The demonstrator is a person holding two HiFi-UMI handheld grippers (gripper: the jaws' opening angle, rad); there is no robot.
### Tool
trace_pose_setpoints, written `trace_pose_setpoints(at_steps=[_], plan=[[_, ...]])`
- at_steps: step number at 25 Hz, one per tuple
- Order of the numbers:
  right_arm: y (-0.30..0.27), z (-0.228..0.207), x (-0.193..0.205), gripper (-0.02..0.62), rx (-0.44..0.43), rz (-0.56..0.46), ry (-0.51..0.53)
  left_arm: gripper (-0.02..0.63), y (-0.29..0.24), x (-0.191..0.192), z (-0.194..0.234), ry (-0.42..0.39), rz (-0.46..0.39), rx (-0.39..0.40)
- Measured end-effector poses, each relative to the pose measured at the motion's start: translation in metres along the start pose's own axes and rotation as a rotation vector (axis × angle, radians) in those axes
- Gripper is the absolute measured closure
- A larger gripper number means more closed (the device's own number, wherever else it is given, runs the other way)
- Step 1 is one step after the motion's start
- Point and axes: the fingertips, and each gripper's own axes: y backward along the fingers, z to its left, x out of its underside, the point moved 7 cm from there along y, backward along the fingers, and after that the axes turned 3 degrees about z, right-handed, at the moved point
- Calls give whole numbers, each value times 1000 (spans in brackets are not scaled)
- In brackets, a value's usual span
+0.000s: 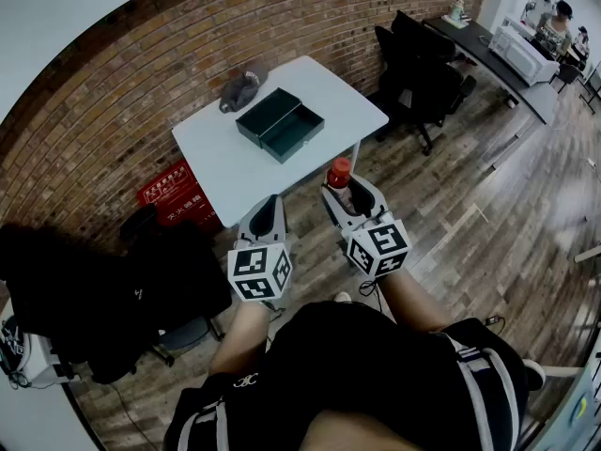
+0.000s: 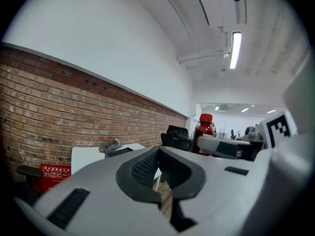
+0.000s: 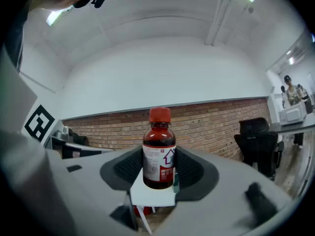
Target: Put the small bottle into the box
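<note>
The right gripper (image 1: 346, 198) is clasping the small bottle (image 3: 159, 151) round its labelled body, a pad pressing on either side and the red cap standing upright above the jaws. The bottle is hanging in the air over the wooden floor, short of the white table (image 1: 329, 97) and well apart from the box (image 1: 280, 123). The left gripper (image 1: 268, 212) is riding alongside, its jaws closed together on nothing.

The carry looks like the main risk. The bottle is round and smooth, so it could twist or slide out if the grip slackens, and it would land on the floor rather than the table. At the box, the two shallow halves are lying side by side (I cannot tell tray from lid), so the bottle could end up in the wrong one. It might also topple if it is set upright in so shallow a space. A nudge could slide the box towards the grey object (image 1: 239, 87) just beside it, and the idle left gripper seems free to steady the box.

The dark green box is lying open, and both halves appear empty. The bottle is holding dark red liquid up to its shoulder. The contents of the red crate (image 1: 174, 194) under the table are not showing.
</note>
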Motion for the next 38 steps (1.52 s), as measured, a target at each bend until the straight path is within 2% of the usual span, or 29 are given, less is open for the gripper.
trace_pose_setpoints(at_steps=[21, 31, 38], plan=[[-18, -31, 2, 389, -41, 3, -45, 594, -39, 4, -9, -9, 38, -18], [-20, -79, 1, 388, -84, -6, -62, 594, -72, 6, -40, -31, 61, -60], [-18, -112, 0, 388, -107, -13, -48, 594, -92, 14, -61, -12, 60, -90]])
